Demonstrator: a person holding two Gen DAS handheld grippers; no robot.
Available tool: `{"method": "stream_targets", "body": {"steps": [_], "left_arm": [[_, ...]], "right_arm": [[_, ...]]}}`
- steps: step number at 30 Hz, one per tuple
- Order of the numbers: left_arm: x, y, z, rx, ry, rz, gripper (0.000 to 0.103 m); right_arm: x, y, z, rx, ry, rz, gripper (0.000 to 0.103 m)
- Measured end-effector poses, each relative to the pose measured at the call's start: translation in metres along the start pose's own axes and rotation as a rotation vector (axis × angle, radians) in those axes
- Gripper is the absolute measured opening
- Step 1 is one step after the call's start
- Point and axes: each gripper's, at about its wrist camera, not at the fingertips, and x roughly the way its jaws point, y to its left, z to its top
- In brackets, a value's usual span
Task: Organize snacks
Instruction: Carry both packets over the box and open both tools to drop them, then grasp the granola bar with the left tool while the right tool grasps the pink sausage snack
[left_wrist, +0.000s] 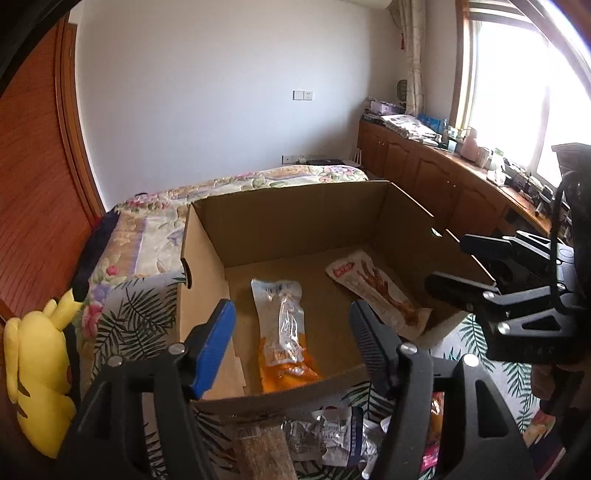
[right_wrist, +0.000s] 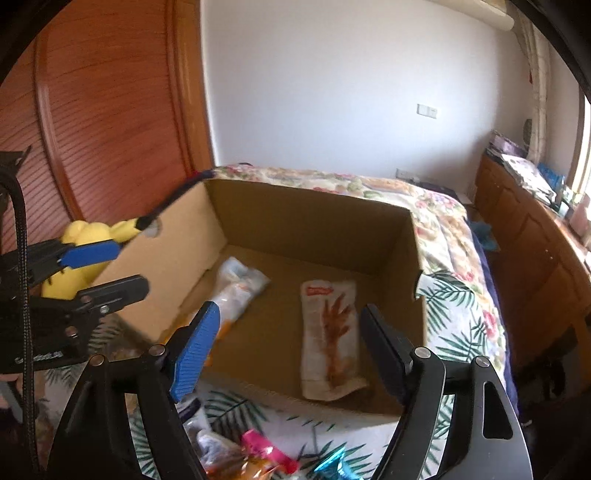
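Observation:
An open cardboard box stands on the bed. On its floor lie two snacks: a clear and orange packet on the left and a white packet with a brown chicken-foot picture on the right. My left gripper hovers open over the box's near left side. My right gripper hovers open over the near right side. Neither holds anything. Loose snacks lie in front of the box: a silver packet, a brown bar and a pink packet.
A yellow plush toy sits left of the box, against a wooden wardrobe. The flowered bedspread runs back to the white wall. Wooden cabinets with clutter on top line the right side under a bright window.

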Motion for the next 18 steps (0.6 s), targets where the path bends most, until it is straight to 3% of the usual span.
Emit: {"method": "stream_targets", "body": {"steps": [18], "left_arm": [[-0.057,0.004,-0.045,0.048,-0.011,-0.043,0.065]], "right_arm": [[-0.044,0.036,-0.065,-0.072,-0.028,0.114,0.079]]}}
